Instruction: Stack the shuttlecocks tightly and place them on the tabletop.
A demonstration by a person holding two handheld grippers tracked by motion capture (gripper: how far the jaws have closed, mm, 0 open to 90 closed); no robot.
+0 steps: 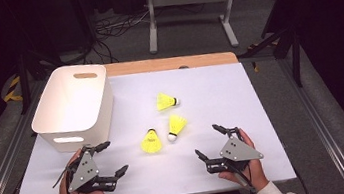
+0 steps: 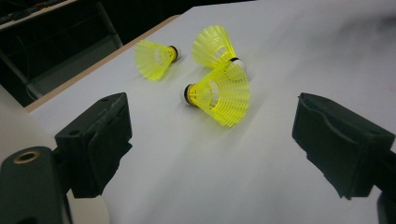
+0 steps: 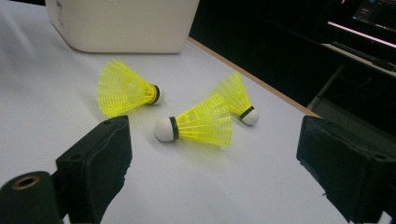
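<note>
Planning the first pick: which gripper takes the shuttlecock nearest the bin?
Left, probably. The left gripper is open beside that shuttlecock and just below the bin. The right gripper, also open, sits across the table, nearer the middle shuttlecock.

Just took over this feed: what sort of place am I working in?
Probably a lab or recording workstation: a white table on dark carpet, metal stand legs and loose cables behind it, and a monitor glowing to one side.

bare table (image 1: 221, 100) between both claws and three shuttlecocks (image 1: 151, 141), white bin (image 1: 74, 106) blocking far left
</note>
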